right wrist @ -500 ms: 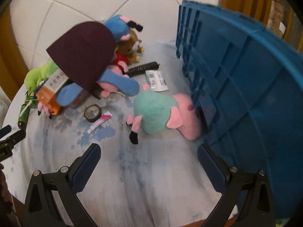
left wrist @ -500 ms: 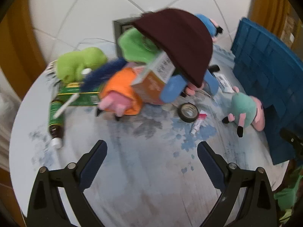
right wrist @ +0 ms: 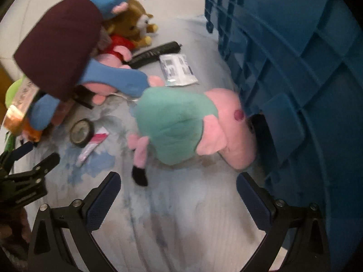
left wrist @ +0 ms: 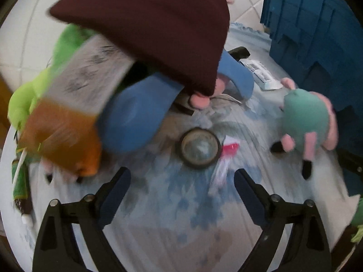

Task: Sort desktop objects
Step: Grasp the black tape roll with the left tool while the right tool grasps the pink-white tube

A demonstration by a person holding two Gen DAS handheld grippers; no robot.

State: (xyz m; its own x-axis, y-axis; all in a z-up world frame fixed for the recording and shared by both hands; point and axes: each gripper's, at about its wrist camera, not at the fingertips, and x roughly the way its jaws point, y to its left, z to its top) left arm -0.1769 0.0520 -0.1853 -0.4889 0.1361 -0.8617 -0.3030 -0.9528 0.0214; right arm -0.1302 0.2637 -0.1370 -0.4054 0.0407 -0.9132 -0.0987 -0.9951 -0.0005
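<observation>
Soft, even indoor light, no glare; heavy motion blur smears both fisheye views, worst on the left, with strong barrel distortion and black vignette at corners.

A pink pig plush in a teal dress (right wrist: 177, 124) lies on its side, head pressed against the wall of the blue crate (right wrist: 295, 68), black-tipped feet pointing away from it. Near it sit a roll of black tape (left wrist: 200, 148), lying flat, and just beside that a small pink-and-white tube (left wrist: 224, 158). Behind them is a jumbled heap — a maroon beanie (left wrist: 154, 27) draped over a blue-limbed plush (left wrist: 136, 117), an orange-and-white carton (left wrist: 72, 104) tilted against it, a green plush (left wrist: 25, 99) at the far edge. A white sachet (right wrist: 178, 70) lies flat next to a black rod-shaped object (right wrist: 156, 51).
</observation>
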